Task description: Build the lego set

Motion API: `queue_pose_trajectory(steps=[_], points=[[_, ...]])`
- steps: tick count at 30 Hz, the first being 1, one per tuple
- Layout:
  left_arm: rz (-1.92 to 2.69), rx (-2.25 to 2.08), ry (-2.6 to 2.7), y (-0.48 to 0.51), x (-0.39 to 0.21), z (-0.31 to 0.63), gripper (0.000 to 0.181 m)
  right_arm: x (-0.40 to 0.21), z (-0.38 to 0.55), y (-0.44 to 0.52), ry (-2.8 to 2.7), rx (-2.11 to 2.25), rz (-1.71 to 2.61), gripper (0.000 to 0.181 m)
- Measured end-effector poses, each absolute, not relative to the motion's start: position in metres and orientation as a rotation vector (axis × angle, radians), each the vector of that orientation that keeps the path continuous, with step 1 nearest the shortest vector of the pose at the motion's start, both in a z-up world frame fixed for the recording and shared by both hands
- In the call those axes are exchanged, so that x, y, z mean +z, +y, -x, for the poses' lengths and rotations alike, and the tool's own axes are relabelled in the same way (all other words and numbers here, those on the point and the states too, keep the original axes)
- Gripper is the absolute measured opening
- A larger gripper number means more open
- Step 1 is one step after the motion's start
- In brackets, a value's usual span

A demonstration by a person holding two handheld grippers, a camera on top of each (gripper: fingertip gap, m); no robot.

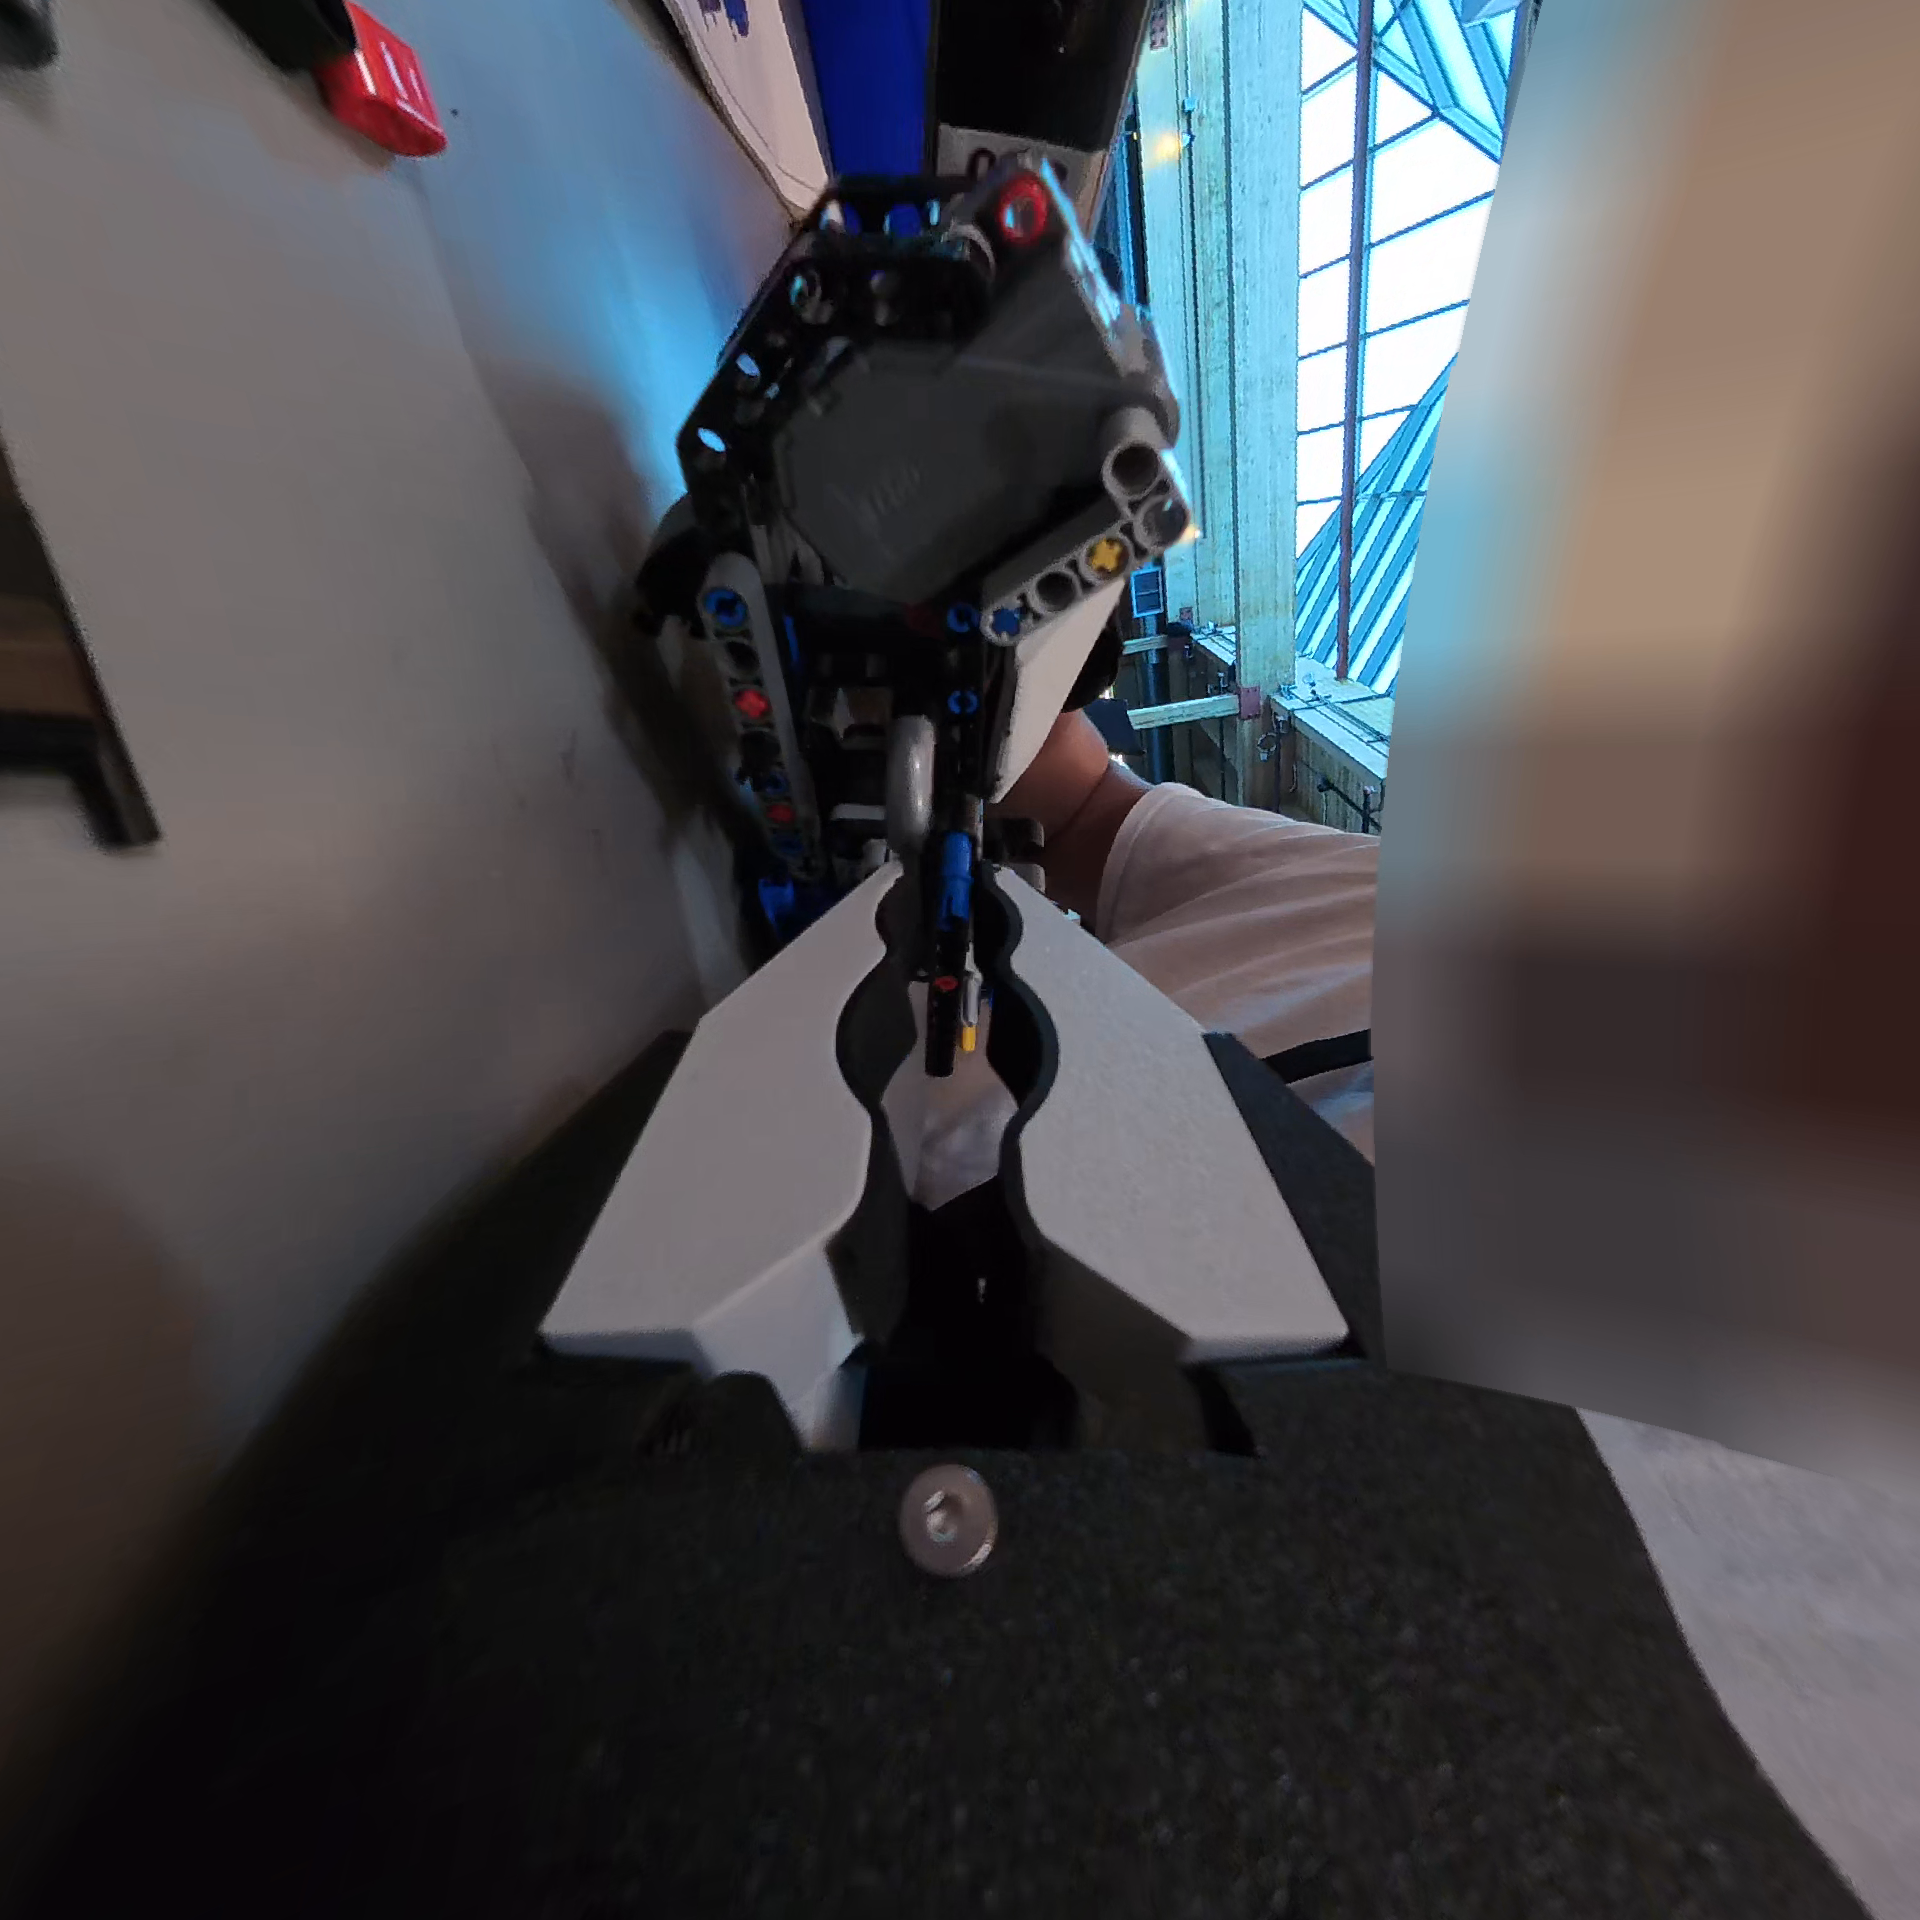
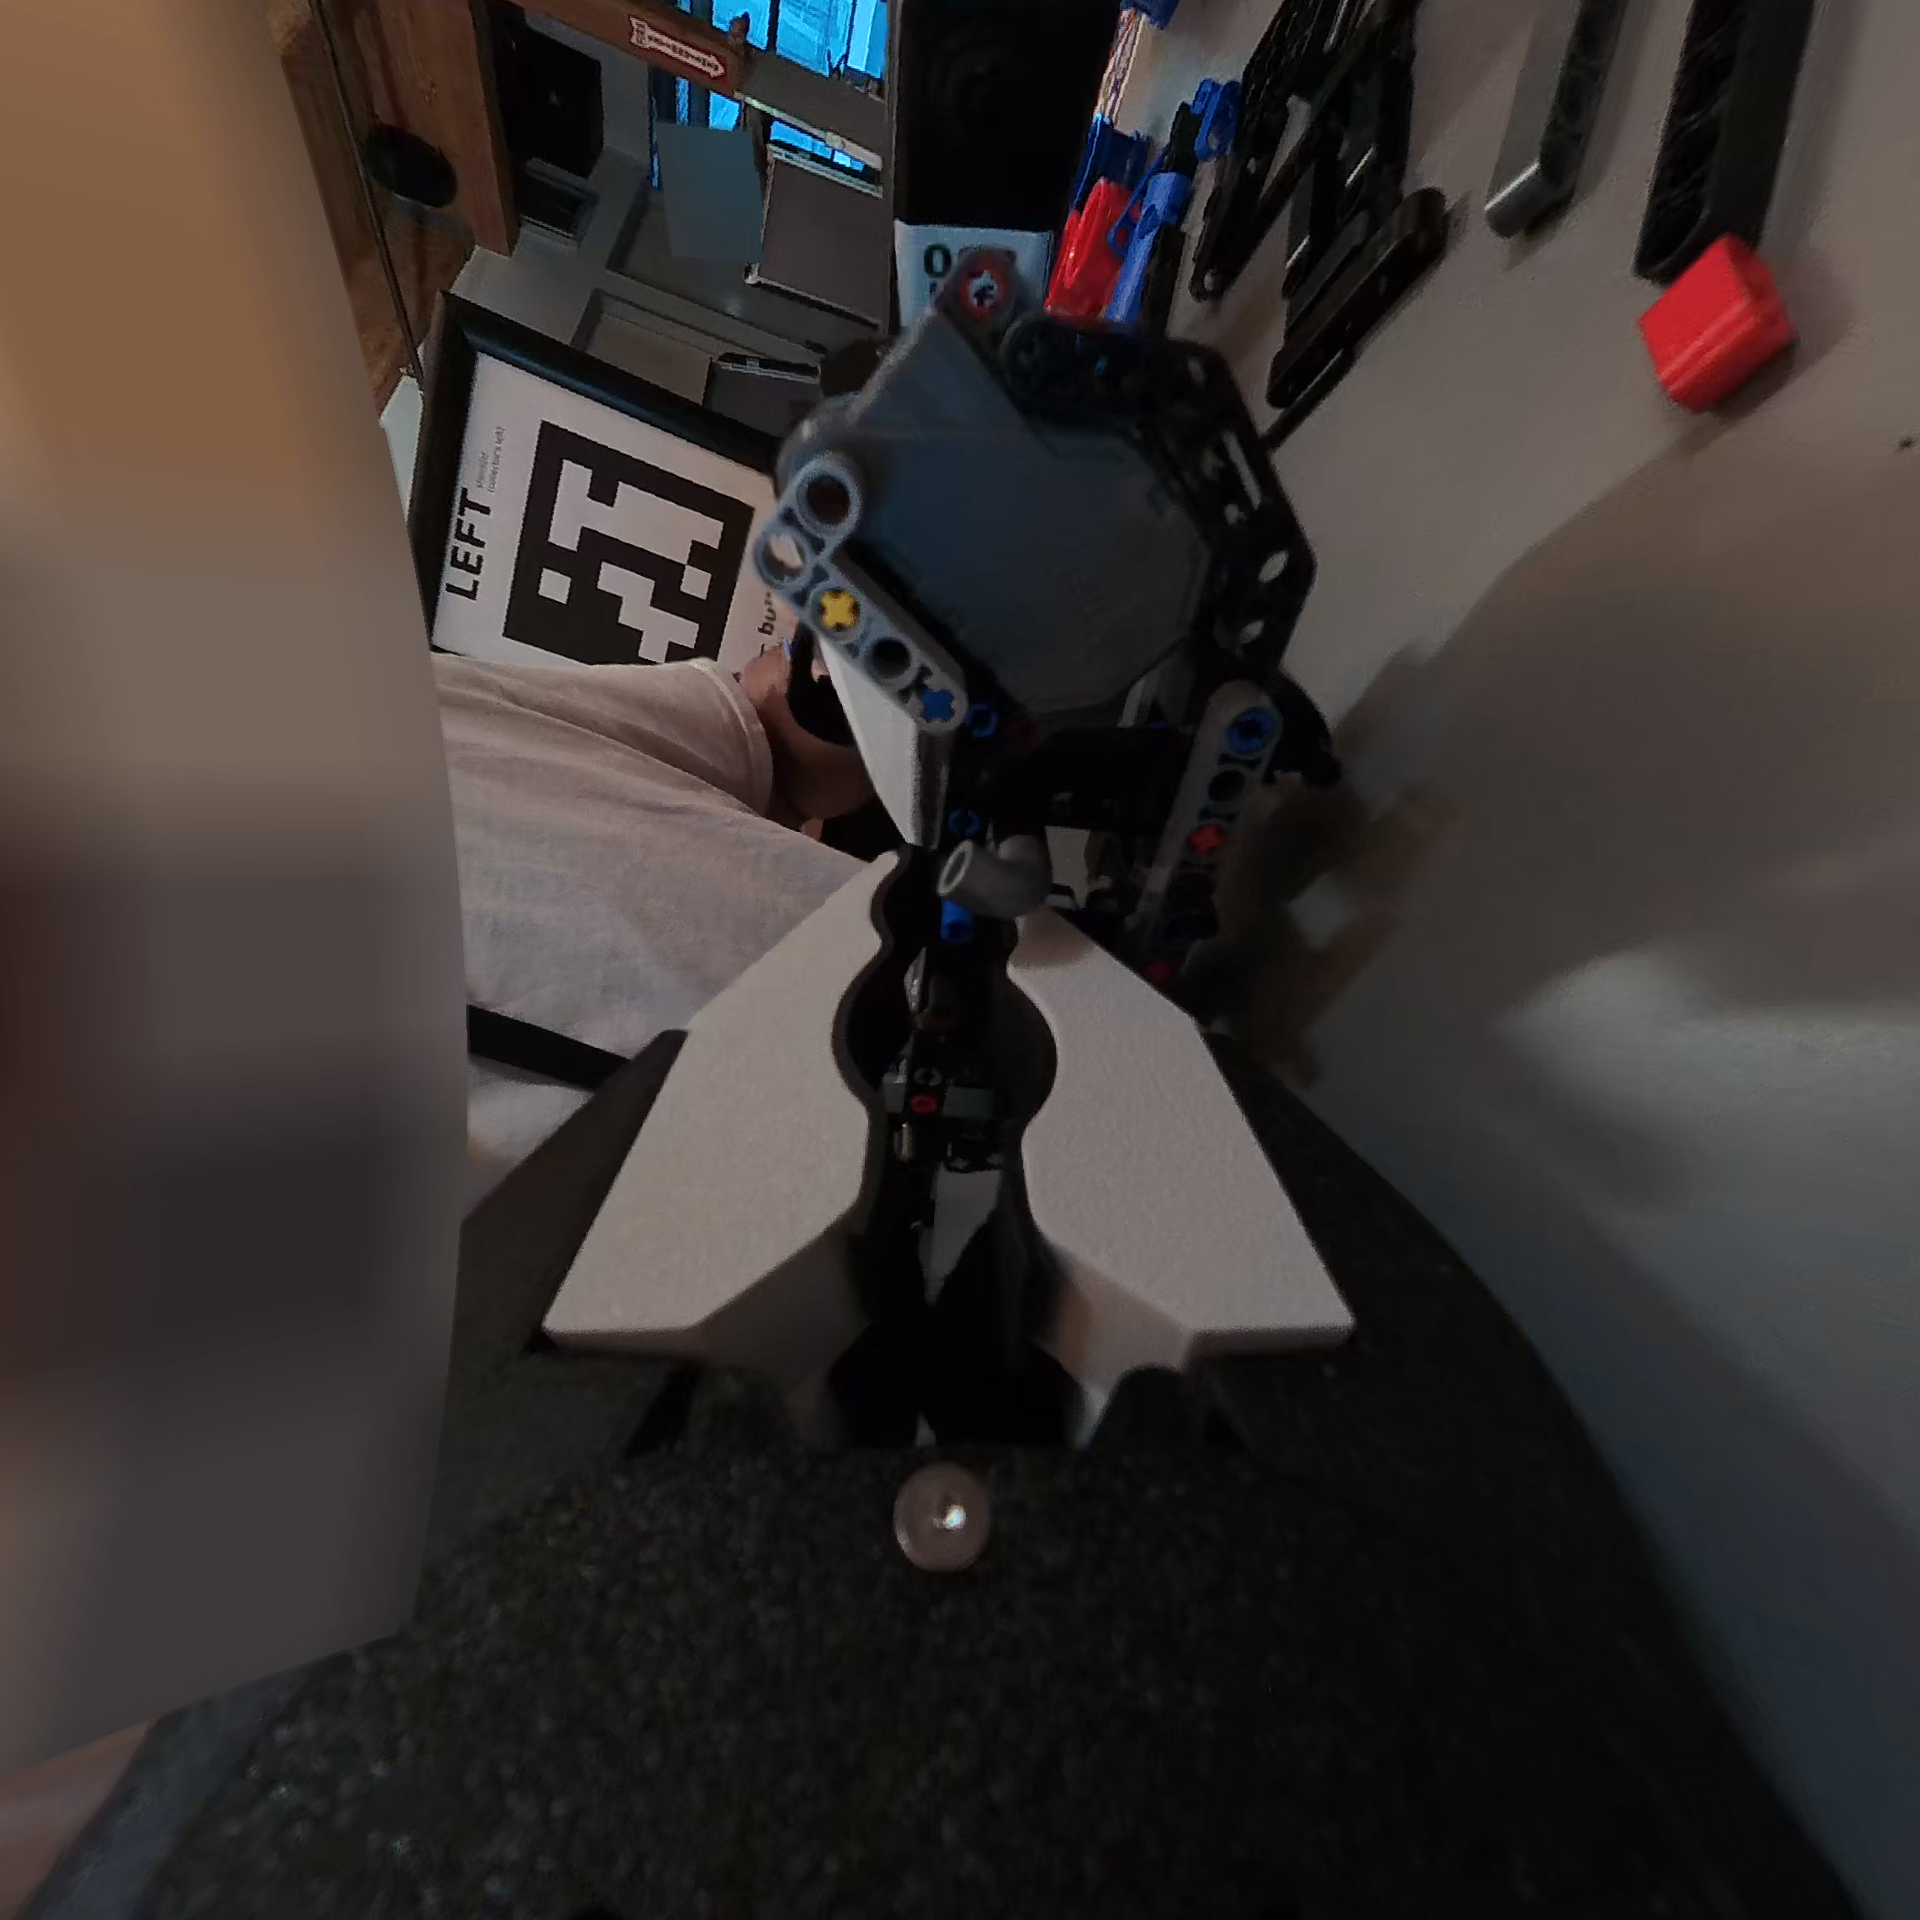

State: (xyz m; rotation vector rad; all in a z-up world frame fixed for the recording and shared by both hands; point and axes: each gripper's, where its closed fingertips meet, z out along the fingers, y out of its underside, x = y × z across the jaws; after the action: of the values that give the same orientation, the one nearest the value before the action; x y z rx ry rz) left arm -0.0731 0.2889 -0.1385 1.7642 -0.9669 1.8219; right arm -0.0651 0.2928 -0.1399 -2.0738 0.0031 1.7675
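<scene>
A half-built lego assembly [image 1: 935, 447] of black beams, with a dark grey block on top and a light grey beam with a yellow pin, is held tilted over the table. My left gripper [image 1: 948, 894] is shut on a thin black strip with blue pins at its lower end. The same assembly shows in the right wrist view [image 2: 1029, 561] from the other side. My right gripper [image 2: 940, 914] is shut on its black lower part, just below a grey elbow piece [image 2: 992, 868]. A hand and a white sleeve [image 1: 1226, 894] show behind it.
Loose parts lie on the pale table [image 2: 1558, 727]: black beams [image 2: 1340, 208], blue and red pieces [image 2: 1122, 218], a grey beam [image 2: 1548, 135] and a red block [image 2: 1714, 322], also in the left wrist view [image 1: 384, 94]. A framed black-and-white marker board [image 2: 623, 551] stands behind.
</scene>
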Motion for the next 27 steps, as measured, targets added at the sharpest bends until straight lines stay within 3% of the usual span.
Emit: queue_pose_trajectory(steps=[27], points=[[-1.771,1.779,-0.937,0.2894,-0.1433,0.0695,0.005,-0.1454,0.0637,0.2898,0.029,1.776,2.116,0.008]])
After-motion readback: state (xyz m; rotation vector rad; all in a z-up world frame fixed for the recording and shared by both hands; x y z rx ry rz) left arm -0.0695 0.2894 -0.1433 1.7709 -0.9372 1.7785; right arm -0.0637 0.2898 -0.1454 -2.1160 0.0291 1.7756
